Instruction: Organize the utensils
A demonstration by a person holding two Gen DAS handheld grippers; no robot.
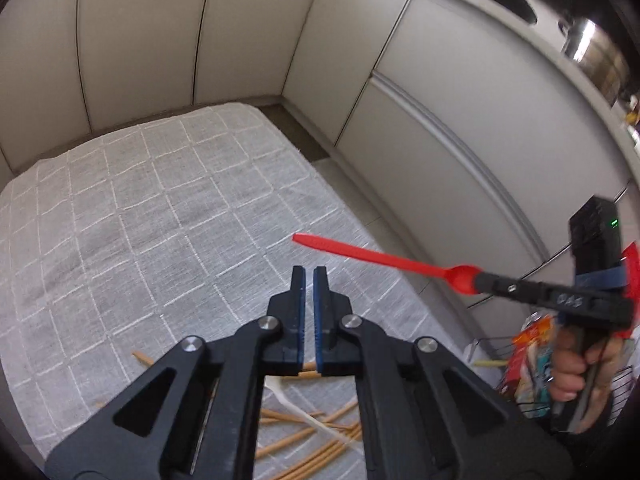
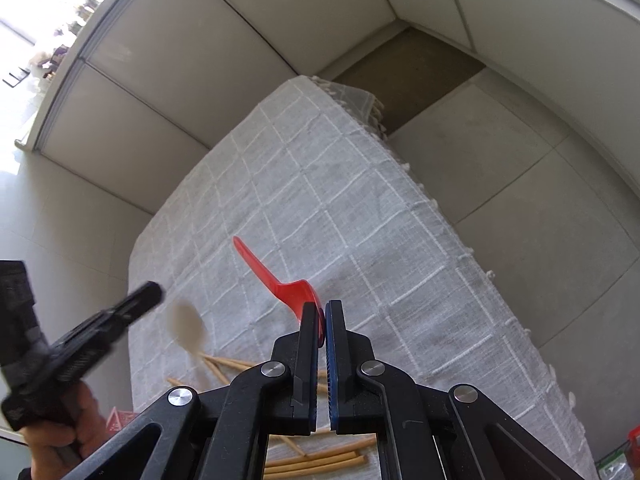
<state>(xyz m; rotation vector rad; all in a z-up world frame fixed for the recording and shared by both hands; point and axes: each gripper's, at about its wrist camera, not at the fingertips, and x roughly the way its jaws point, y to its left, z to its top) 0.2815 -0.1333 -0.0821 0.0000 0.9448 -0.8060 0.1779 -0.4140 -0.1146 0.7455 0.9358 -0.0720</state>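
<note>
Nearest, wooden chopsticks point(image 1: 304, 444) lie scattered on the grey checked cloth point(image 1: 152, 216) under both tools. The left gripper point(image 1: 309, 276) is closed with nothing between its pads. The right gripper point(image 2: 323, 312) clamps the bowl of a red spoon point(image 2: 276, 280), handle pointing away above the cloth. Pale cabinet doors point(image 1: 240, 32) stand beyond.

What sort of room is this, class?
Probably a home kitchen: pale cabinet doors line the walls, a steel pot sits on the counter, and wooden chopsticks lie on a checked cloth.
</note>
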